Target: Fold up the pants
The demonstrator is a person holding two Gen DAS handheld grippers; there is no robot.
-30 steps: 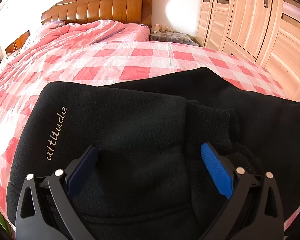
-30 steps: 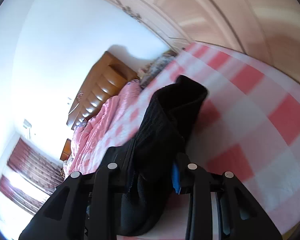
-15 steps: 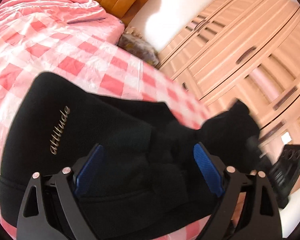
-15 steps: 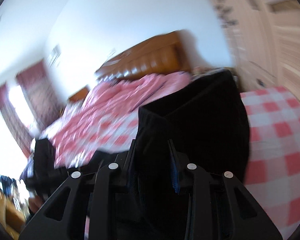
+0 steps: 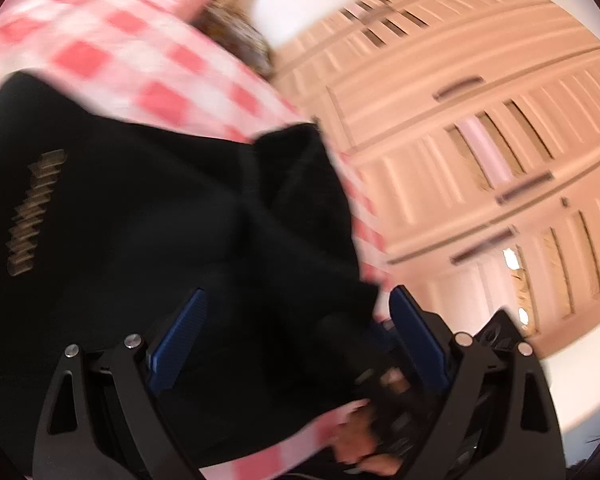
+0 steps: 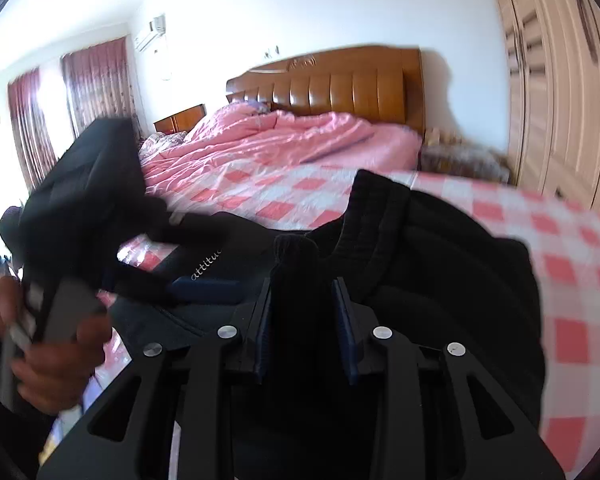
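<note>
Right gripper (image 6: 305,332): a bunched fold of the black pants (image 6: 440,280) is being pinched between its blue pads, which are standing narrow and pressing on the cloth from both sides; a tongue of fabric is sticking up just past the fingertips.

Left gripper (image 5: 296,344): its jaws are being held wide, with the blue pads well apart; black cloth is lying between and under them, and no pad is seen pressing on it. In the right wrist view the left gripper (image 6: 204,289) is being seen from the side, just left of the right gripper, over the pants.

Left hand (image 6: 40,344): the gripper's handle is being clasped by it, at the left edge of the right wrist view.

Pants: they are being spread on the pink-and-white checked bedcover (image 6: 572,256), partly folded, with the ribbed edge lifted toward the right gripper. In the left wrist view the pants (image 5: 140,220) are being seen as a dark mass on the bedcover (image 5: 112,52), beside the wardrobe (image 5: 480,140).

Writing: pale cursive letters are being shown on the pants (image 6: 206,266), just left of the right gripper; "attitu" can be read before the rest is cut off. In the left wrist view the same lettering (image 5: 34,212) is too blurred to read.

Beyond the pants: a crumpled pink duvet (image 6: 276,140) is lying against the wooden headboard (image 6: 340,84).
</note>
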